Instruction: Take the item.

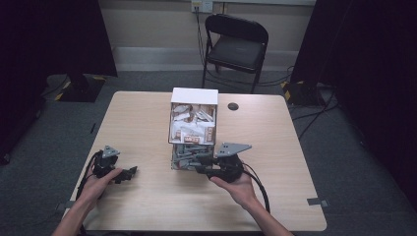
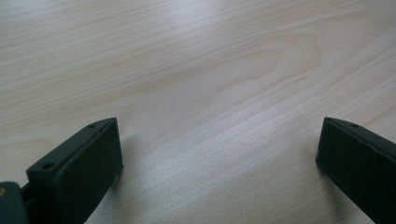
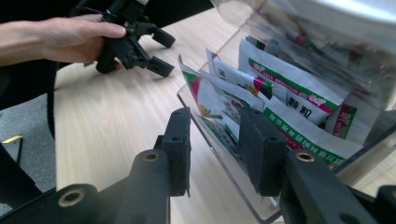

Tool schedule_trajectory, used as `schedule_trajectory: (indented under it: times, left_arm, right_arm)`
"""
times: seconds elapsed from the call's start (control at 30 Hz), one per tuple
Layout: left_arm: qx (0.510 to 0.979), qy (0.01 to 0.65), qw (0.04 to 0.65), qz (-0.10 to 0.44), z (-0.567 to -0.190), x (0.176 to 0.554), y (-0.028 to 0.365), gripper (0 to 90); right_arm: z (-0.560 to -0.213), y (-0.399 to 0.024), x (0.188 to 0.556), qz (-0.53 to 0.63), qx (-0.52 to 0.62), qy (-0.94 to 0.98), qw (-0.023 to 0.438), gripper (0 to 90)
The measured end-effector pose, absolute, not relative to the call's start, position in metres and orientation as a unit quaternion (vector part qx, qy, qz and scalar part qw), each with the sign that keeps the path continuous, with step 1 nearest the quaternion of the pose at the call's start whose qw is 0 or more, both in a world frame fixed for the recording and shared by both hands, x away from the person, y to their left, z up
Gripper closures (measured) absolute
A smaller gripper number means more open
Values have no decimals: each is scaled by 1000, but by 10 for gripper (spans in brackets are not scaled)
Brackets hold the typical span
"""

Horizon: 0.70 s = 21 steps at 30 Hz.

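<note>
The right gripper (image 3: 212,149) straddles the clear front wall of the box (image 1: 193,96) at mid-table; its jaws are narrowed with a gap left, and whether the pads press the wall or a sachet (image 3: 299,95) is hard to tell. The sachets' print is partly cut off behind the wall (the upper tier blurs into glare). The left gripper (image 2: 219,154) rests spread wide over bare pale-wood table (image 1: 147,196), gripping nothing. Beyond stand a black folding chair (image 1: 236,46), grey carpet and dark curtains.
</note>
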<state>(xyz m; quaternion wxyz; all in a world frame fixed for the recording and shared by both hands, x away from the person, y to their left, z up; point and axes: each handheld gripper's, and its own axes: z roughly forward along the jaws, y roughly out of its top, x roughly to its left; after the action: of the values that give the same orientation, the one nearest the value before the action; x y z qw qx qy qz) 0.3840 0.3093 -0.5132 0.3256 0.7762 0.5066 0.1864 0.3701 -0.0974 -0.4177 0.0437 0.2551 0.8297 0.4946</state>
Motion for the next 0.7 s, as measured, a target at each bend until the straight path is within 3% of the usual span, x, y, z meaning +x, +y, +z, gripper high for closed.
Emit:
schedule_trajectory:
  times: [0.5,0.7]
  left_arm:
    - [776,507,326,186,-513,384,309,0]
    - [776,507,326,186,-513,384,309,0]
  right_arm:
    - [-440,-87,381,478,260,838,23,670]
    - [-440,-84,383,476,262,839,29,748]
